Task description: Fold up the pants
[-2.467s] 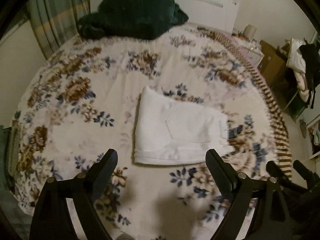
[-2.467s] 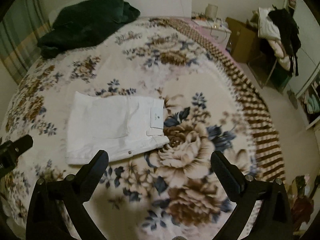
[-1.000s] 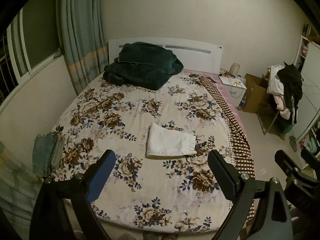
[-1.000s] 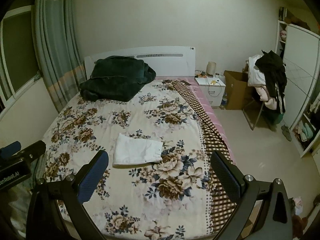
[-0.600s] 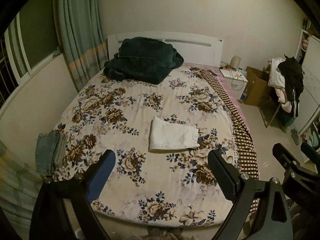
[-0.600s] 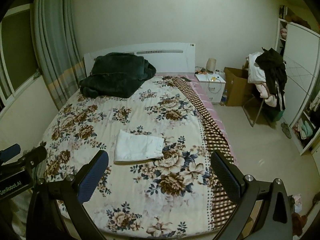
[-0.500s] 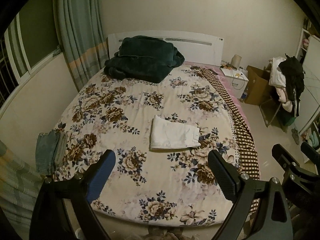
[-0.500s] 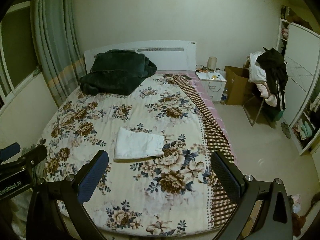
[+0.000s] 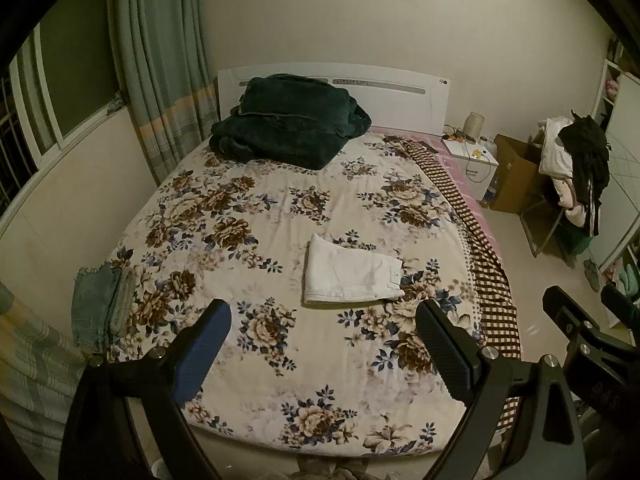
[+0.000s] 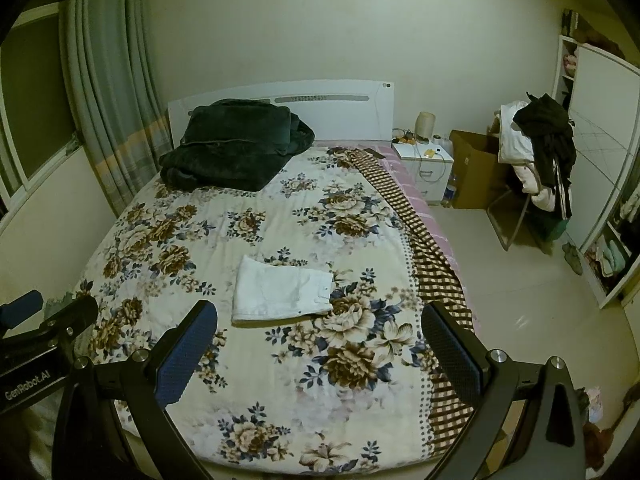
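The white pants [image 9: 350, 275] lie folded into a flat rectangle near the middle of the floral bedspread [image 9: 256, 232]; they also show in the right wrist view [image 10: 282, 290]. My left gripper [image 9: 322, 322] is open and empty, held far back beyond the foot of the bed. My right gripper [image 10: 318, 326] is open and empty, also well back from the bed. Neither touches the pants. The right gripper shows at the right edge of the left wrist view [image 9: 576, 328].
A dark green blanket [image 9: 286, 126] is piled at the headboard. Folded denim [image 9: 100, 304] lies at the bed's left edge. A nightstand [image 10: 426, 166], a cardboard box [image 10: 476, 168] and a chair heaped with clothes [image 10: 536, 152] stand right of the bed.
Both grippers have pulled far back from the folded pants, from just above them to beyond the foot of the bed. The pants have not moved. Both grippers stayed open.
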A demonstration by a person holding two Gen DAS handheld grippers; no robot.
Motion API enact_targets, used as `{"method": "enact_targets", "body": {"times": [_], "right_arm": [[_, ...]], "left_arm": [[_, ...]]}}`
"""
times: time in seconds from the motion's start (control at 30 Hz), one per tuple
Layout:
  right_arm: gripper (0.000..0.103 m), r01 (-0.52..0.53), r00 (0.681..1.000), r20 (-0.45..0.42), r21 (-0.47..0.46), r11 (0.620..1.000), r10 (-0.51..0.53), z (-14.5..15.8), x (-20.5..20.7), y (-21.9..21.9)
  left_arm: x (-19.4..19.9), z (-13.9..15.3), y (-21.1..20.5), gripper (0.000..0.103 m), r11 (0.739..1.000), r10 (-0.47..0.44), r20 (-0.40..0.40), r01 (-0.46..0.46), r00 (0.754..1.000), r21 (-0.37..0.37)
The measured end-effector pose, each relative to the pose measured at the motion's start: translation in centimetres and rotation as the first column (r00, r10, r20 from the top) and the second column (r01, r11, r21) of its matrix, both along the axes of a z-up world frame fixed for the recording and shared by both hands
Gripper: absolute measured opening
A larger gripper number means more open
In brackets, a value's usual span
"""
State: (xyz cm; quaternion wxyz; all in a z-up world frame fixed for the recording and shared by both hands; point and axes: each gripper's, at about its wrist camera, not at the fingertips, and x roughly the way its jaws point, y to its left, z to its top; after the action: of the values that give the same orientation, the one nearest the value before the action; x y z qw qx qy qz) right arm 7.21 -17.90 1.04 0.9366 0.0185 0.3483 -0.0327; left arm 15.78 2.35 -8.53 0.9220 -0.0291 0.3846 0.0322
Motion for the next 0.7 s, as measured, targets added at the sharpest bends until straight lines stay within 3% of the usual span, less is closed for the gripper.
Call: {"method": "enact_targets", "body": {"times": [0.7], "right_arm": [[0.103,-0.028,0.999,-0.014,0.001,1.000,0.028,-0.4,-0.3,1.2]], "left_arm": [[-0.4,0.3,0.7,0.094,1.000,0.020,0.007,-0.020,1.000,0.012]]}}
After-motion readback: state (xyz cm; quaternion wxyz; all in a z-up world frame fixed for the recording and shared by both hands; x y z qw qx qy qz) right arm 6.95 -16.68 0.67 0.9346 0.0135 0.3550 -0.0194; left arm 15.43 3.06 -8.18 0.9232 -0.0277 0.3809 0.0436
